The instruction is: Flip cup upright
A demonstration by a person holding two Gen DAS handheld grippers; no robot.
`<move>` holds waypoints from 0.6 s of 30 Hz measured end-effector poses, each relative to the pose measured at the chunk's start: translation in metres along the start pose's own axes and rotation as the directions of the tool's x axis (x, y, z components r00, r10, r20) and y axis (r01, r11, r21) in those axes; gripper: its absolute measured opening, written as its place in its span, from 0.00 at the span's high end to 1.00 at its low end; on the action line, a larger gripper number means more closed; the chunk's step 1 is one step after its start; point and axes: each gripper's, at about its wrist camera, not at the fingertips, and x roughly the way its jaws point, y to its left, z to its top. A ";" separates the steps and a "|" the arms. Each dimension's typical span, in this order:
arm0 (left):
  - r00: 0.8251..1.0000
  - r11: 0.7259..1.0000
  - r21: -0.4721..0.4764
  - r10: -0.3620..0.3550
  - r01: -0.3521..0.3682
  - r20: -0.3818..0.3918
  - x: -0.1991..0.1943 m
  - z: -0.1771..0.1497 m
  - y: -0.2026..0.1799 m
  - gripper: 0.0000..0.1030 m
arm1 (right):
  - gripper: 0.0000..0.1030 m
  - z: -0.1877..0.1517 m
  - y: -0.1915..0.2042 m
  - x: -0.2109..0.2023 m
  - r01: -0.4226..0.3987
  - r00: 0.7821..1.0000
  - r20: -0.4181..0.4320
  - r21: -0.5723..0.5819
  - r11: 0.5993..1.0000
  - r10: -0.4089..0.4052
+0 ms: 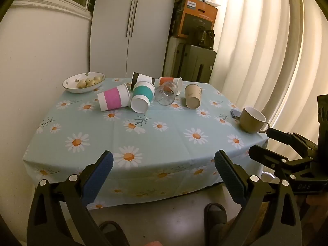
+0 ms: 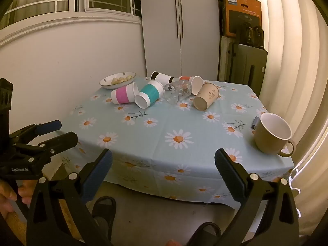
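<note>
While cups (image 1: 114,99) lie toppled, both grippers (image 1: 163,164) hover agape.

Toppled cups (image 1: 141,94) lie mid-table, mug (image 1: 251,119) right, bowl (image 1: 69,86) left.

On the daisy-print tablecloth (image 1: 143,139) I count five paper cups lying on their sides: one pink-banded (image 1: 114,99), one teal-banded (image 1: 142,96), one black-banded (image 1: 141,78), one orange-banded (image 1: 171,81) and one plain tan (image 1: 192,99). Alongside them I see one clear glass (image 1: 166,92), also tipped over, one olive mug (image 1: 252,119) standing upright, one bowl (image 1: 83,82) of pale food pieces, perhaps half a dozen though they blur together, and one small dark object (image 1: 235,113) beside the mug. Two grippers are in frame, the left gripper (image 1: 164,176) and the right gripper (image 2: 163,174), and two sandalled feet (image 1: 215,214) show on the floor below.
</note>
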 end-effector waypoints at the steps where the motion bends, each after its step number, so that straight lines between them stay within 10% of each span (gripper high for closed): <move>1: 1.000 1.000 0.001 0.002 -0.002 -0.008 0.001 0.000 0.000 0.06 | 0.04 0.000 0.000 0.000 -0.001 1.000 -0.004 0.000 1.000 0.001; 18: 1.000 1.000 0.005 0.000 0.000 -0.014 -0.001 -0.004 -0.004 0.06 | 0.04 -0.001 -0.004 0.001 0.002 1.000 -0.012 -0.005 1.000 -0.002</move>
